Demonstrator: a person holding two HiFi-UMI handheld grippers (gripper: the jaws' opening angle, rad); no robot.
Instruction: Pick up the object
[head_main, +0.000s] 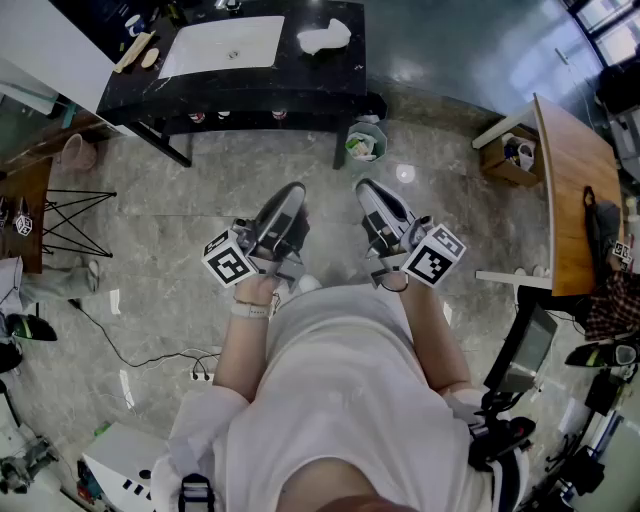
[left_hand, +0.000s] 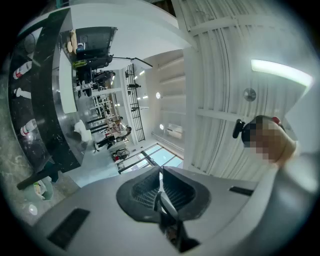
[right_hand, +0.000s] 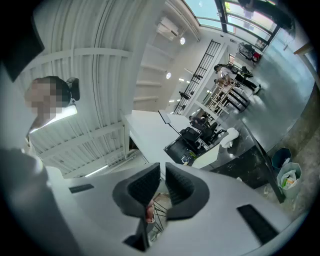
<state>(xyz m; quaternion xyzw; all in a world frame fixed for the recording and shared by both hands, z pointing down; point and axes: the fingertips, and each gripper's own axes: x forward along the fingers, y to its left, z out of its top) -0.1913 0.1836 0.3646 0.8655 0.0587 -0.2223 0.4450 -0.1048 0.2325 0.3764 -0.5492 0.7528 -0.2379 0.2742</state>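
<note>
A person holds the left gripper (head_main: 287, 203) and right gripper (head_main: 376, 203) at the waist, both closed and empty, well apart from the surface (head_main: 330, 75); pickup apparently not begun.

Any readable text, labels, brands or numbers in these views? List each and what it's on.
No readable text in any view.
The marker cubes: black-and-white square patterns only, no letters.
The bottles under the black counter: labels too small to read.
The white box: dark marks, too small to read.
</note>
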